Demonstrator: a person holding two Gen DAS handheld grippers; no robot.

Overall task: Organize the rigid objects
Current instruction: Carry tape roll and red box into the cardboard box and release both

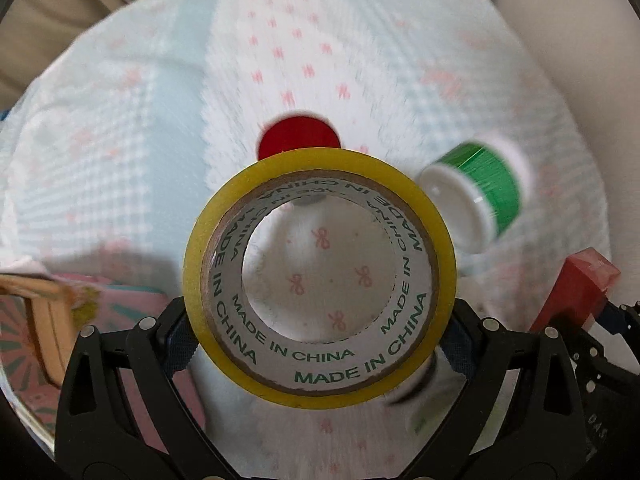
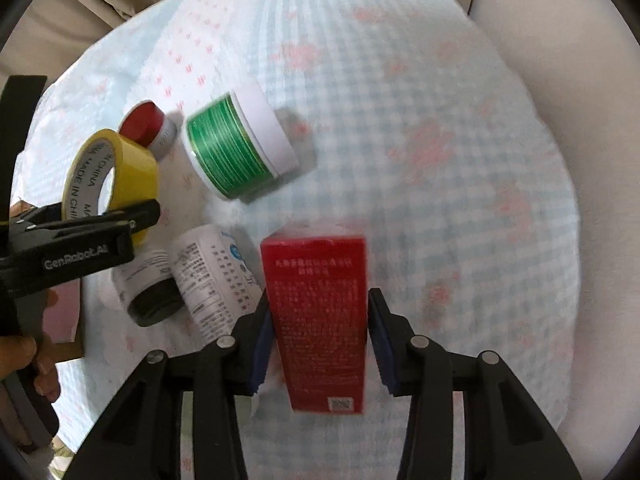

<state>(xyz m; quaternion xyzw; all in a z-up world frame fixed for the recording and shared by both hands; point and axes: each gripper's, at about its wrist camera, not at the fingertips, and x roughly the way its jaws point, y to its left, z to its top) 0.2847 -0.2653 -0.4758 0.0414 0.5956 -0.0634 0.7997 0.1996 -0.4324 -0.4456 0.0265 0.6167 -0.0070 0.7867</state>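
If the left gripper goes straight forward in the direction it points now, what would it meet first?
Probably the small red-capped jar. The left gripper holds the yellow tape roll, and the red cap shows just beyond the roll's top edge. The green-and-white jar lies off to the right. Depth is unclear.

Both hand-held grippers (image 1: 320,320) (image 2: 320,340) clamped.

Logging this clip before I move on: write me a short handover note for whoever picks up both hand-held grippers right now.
Left hand-held gripper: shut on the tape roll, held off the cloth.
Right hand-held gripper: jaws straddle the red box; a gap shows at the right pad, so grip uncertain.
On the cloth: green jar, red-capped jar, white bottle, black-capped jar, clustered.
Done: cannot tell.
Left: place tape and box, then sort the rest.
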